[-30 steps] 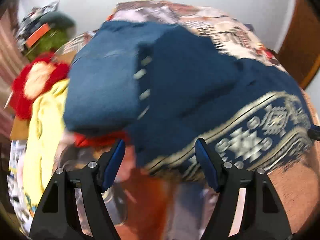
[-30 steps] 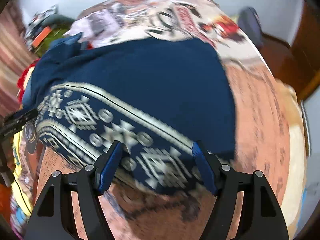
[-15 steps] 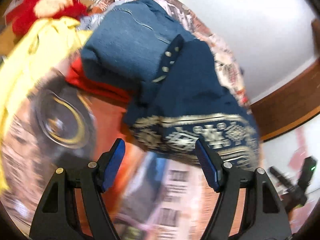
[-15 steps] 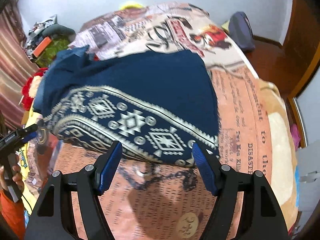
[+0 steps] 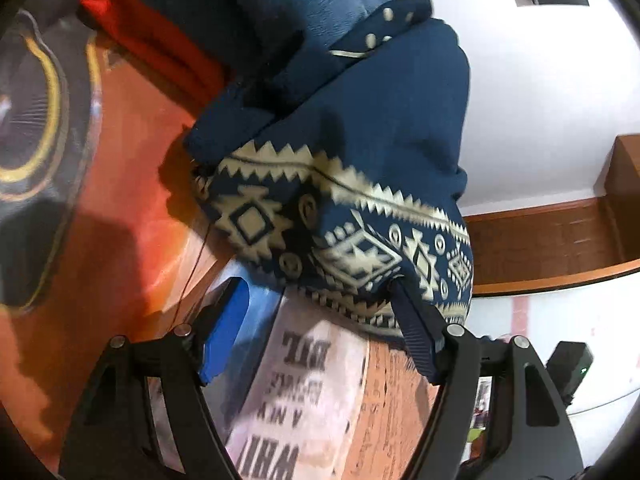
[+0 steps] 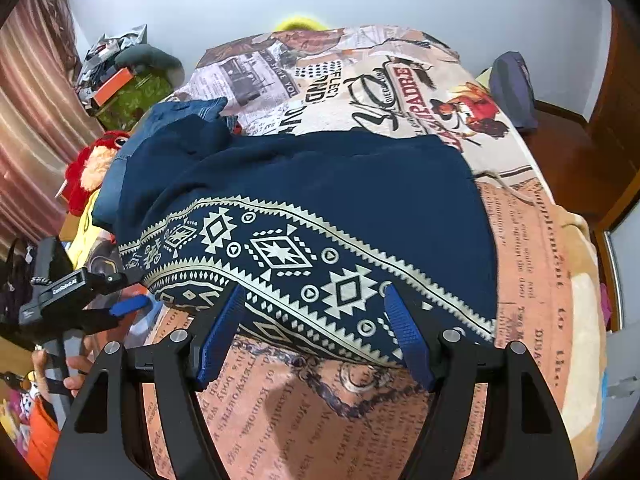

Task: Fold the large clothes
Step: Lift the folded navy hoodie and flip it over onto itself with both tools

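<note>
we are holding the left gripper (image 5: 320,320) wide and empty at the patterned hem of the navy garment (image 6: 320,200), lining up a corner to fold. the right gripper (image 6: 316,332) is gaping too, hovering over that hem on the bed (image 6: 532,264). one garment, two grippers; the blurry denim pile (image 5: 260,8) is probably jeans.

A navy sweater (image 6: 320,200) with a cream patterned band is laid folded on the bed, its left end bunched against jeans (image 6: 188,110).
</note>
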Motion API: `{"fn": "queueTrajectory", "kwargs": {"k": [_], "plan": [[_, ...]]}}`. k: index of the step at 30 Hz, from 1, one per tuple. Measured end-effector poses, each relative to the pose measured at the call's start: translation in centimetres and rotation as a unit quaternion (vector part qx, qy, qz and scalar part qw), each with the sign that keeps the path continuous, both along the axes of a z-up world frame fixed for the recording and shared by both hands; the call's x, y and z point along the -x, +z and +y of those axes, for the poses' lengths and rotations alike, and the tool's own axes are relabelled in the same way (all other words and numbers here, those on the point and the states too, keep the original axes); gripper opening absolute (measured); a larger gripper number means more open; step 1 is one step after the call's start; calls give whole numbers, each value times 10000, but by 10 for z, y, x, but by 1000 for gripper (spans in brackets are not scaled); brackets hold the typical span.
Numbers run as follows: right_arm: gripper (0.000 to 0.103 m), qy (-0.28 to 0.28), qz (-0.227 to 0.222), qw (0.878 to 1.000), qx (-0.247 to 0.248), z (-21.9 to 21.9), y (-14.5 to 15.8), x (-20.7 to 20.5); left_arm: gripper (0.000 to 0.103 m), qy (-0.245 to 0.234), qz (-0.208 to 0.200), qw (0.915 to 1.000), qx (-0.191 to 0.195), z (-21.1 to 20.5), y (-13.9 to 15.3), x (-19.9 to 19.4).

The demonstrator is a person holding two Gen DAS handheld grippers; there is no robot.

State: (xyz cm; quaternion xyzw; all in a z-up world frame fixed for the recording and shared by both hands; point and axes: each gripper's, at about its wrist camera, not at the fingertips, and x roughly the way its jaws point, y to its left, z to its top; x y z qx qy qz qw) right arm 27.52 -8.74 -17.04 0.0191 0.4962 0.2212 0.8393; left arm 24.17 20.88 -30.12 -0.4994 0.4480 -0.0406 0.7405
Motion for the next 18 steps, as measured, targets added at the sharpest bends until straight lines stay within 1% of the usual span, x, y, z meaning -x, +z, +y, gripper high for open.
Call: {"fn": "queueTrajectory", "kwargs": {"k": [4, 7, 11, 14, 16, 17, 18], "plan": [[69, 43, 67, 10000, 54, 6, -8, -6, 71, 212, -270, 9985, 416, 3, -15, -16], [69, 12, 137, 9999, 54, 8, -14, -13, 71, 334, -402, 9968, 606, 2, -22, -29], [69, -45, 285, 9996, -2, 11, -24, -21, 72, 521, -524, 9952, 648, -1, -26, -40], [69, -46, 325, 9995, 36, 15, -29, -24, 71, 672, -391, 9945, 702, -1, -26, -45], [69, -42, 372, 9993, -30, 17, -31, -27, 65, 697, -324, 9954, 574, -3, -21, -44], [69, -57, 397, 9992, -45, 18, -31, -29, 55, 692, -314, 9958, 513, -5, -17, -42], [69, -76, 423, 9990, -69, 18, -29, -30, 42, 691, -332, 9959, 471, -6, -12, -40]]}}
